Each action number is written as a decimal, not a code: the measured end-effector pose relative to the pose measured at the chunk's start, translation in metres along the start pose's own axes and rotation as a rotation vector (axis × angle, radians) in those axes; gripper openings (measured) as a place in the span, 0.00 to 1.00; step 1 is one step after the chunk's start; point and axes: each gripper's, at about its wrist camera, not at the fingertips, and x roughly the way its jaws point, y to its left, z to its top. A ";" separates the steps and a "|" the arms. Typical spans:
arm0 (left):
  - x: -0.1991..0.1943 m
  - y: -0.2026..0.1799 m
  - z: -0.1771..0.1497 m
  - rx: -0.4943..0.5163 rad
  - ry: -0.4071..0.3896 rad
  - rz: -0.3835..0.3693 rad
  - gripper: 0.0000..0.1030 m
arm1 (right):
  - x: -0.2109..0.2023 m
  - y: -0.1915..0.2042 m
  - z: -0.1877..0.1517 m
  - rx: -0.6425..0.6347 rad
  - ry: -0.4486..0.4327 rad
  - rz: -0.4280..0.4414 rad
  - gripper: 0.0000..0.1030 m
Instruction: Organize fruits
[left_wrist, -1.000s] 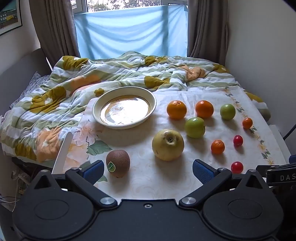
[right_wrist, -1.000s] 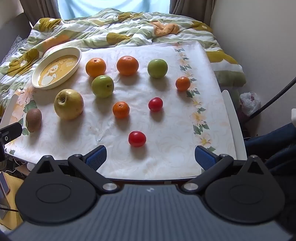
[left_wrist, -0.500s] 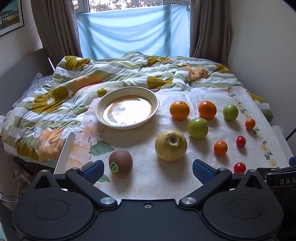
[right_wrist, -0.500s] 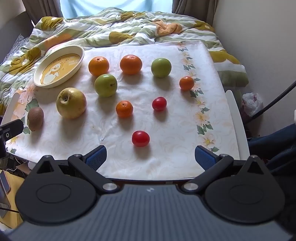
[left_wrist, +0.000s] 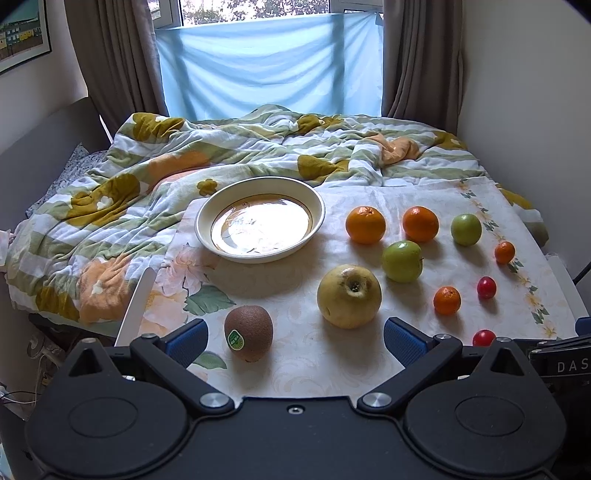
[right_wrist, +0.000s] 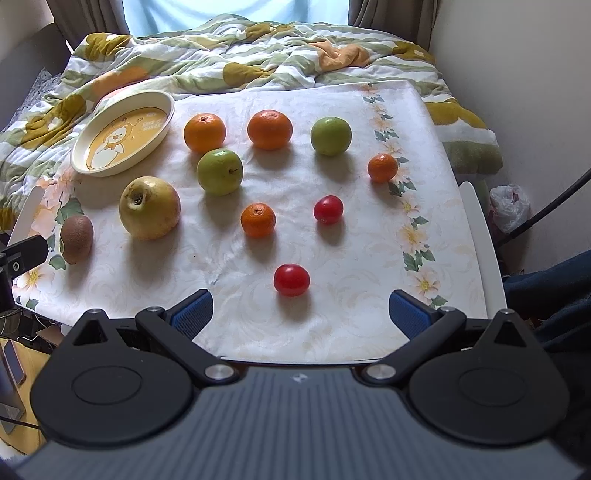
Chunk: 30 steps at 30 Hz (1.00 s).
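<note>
Loose fruit lies on a floral white cloth (right_wrist: 351, 240): a kiwi (left_wrist: 248, 333), a big yellow pear (left_wrist: 349, 296), two green apples (left_wrist: 402, 261) (left_wrist: 466, 229), two oranges (left_wrist: 365, 225) (left_wrist: 420, 223), two small mandarins (left_wrist: 447, 300) (left_wrist: 504, 252) and two red tomatoes (right_wrist: 291, 280) (right_wrist: 328, 209). A cream plate (left_wrist: 207, 221) stands empty at the back left. My left gripper (left_wrist: 293, 341) is open and empty at the near edge, by the kiwi and pear. My right gripper (right_wrist: 301, 314) is open and empty, just short of the nearest tomato.
A rumpled green and yellow quilt (left_wrist: 147, 173) lies behind and left of the cloth. A wall (right_wrist: 517, 74) runs along the right side. A white bag (right_wrist: 509, 206) sits on the floor at right. A phone (right_wrist: 13, 362) lies at the lower left.
Both grippers have tilted up and drawn slightly back, so the fruit sits a little lower in both views. Nothing on the cloth has moved.
</note>
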 end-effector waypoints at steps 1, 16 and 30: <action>0.001 0.000 0.000 0.002 0.000 0.001 1.00 | 0.000 0.000 0.000 0.000 0.000 0.000 1.00; 0.006 0.003 0.002 0.014 0.011 0.003 1.00 | 0.004 0.006 0.004 0.000 0.017 0.001 1.00; 0.008 0.007 0.001 0.009 0.019 0.004 1.00 | 0.005 0.007 0.005 0.004 0.022 0.000 1.00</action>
